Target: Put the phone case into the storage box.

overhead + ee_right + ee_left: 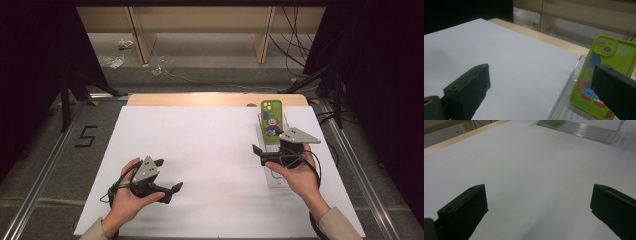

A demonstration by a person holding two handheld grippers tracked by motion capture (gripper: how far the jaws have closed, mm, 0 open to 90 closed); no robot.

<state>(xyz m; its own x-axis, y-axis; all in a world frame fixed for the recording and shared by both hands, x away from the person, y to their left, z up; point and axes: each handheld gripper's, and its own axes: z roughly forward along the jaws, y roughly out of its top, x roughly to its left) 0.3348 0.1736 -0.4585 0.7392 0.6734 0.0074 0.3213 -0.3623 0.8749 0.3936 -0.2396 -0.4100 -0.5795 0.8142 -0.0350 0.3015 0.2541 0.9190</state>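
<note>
Counting it up: one phone case (271, 121), one clear plastic tray (278, 178), two hand-held grippers, and one white tabletop (210, 150) under all of it.

The phone case is lime green with cartoon-ish colored shapes on the back and sits right of center in the high view, at the far end of the clear tray. In the right gripper view it's at the right edge of the frame (604, 75), propped up on a tilt in the tray (564, 105), camera cutout at the top.

The right hand-held gripper (272, 155) is in the middle right of the high view, held over the near part of the tray, just in front of the case. Its jaws are spread wide apart with nothing between them. In its own view the right-hand jaw overlaps the lower part of the case, but whether it's actually touching is hard to tell.

The left hand-held gripper (167, 177) is lower left in the high view, well away from the case, jaws also wide apart and holding nothing, just bare white tabletop between them. Its own view catches the tray (584, 131) at the top of the frame.
</note>
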